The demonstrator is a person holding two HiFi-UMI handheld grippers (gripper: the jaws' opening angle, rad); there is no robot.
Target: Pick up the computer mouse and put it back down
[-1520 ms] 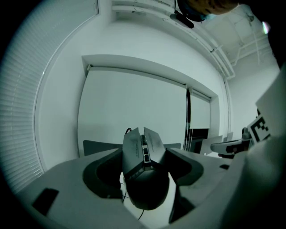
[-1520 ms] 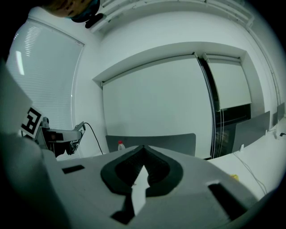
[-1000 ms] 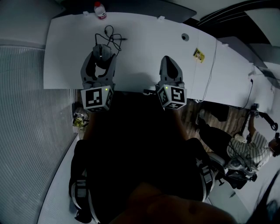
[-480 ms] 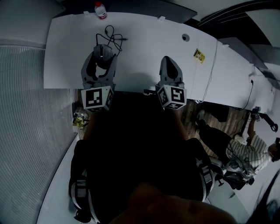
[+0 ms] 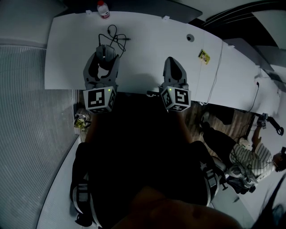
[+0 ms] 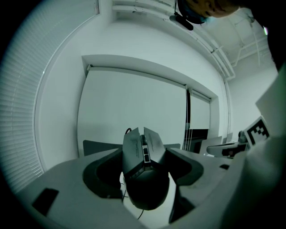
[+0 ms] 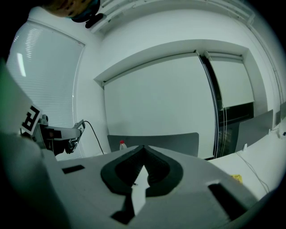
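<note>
Black mouse is pinched between the left gripper's jaws over the white desk; can't tell if it's clear of the surface. Right gripper is closed on nothing, near the desk's front edge. My worry: the cable bunched just behind could snag and twist the mouse going down. 1 bottle sits at the far edge, well clear.

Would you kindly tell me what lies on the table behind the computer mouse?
Its black cable lies coiled just behind the computer mouse; a red-capped bottle stands at the table's far edge. The left tongs, shut on the mouse, hide its sides.
</note>
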